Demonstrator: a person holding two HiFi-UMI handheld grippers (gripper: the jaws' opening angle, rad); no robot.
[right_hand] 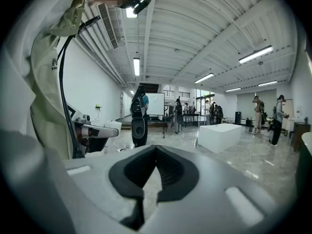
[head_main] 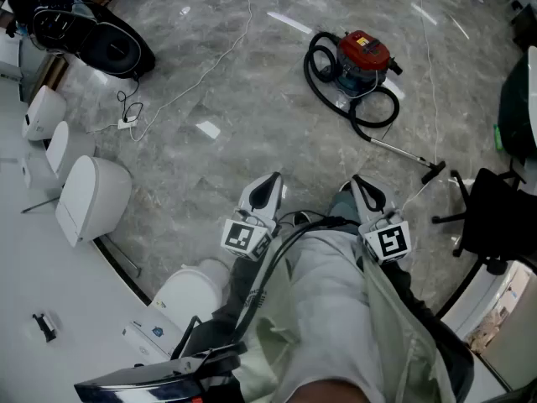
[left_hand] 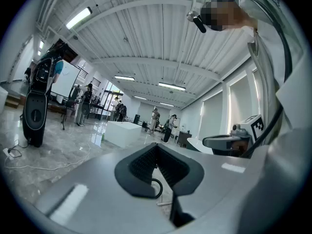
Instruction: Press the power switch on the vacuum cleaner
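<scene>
Both grippers are held low and level in front of me, each with its tips pressed together and nothing between them. Straight ahead of the right gripper (head_main: 362, 187) and well apart from it, the vacuum cleaner (head_main: 362, 60) stands on the floor (head_main: 235, 82), a red-topped canister.

I cannot make out its power switch from here: the canister is small in the head view, and its black hose (head_main: 312, 65) coils around the base and covers the lower body. A thin wand (head_main: 398, 149) runs from the hose back toward the right gripper's right side and ends in a floor nozzle (head_main: 433, 171). In the left gripper view a short black loop shows through the slit below the closed tips; I cannot tell what it is.

My pale trousers (head_main: 327, 284) and jacket (head_main: 394, 326) fill the lower head view and hide the rear of both grippers. Off to the left of the left gripper (head_main: 270, 183), a row of white toilets (head_main: 92, 196) is cut off by the frame edge. A black office chair (head_main: 495, 212) stands to the right of the right gripper, also partly out of frame.

The floor is grey, marbled and glossy, with a white cable (head_main: 198, 79) trailing across it ahead of the left gripper. The room is a large hall with a ribbed white ceiling (right_hand: 195, 33) and strip lights (right_hand: 256, 54). Far ahead of the grippers stand a white block (right_hand: 226, 136) and several people (right_hand: 278, 113), too distant for detail.
</scene>
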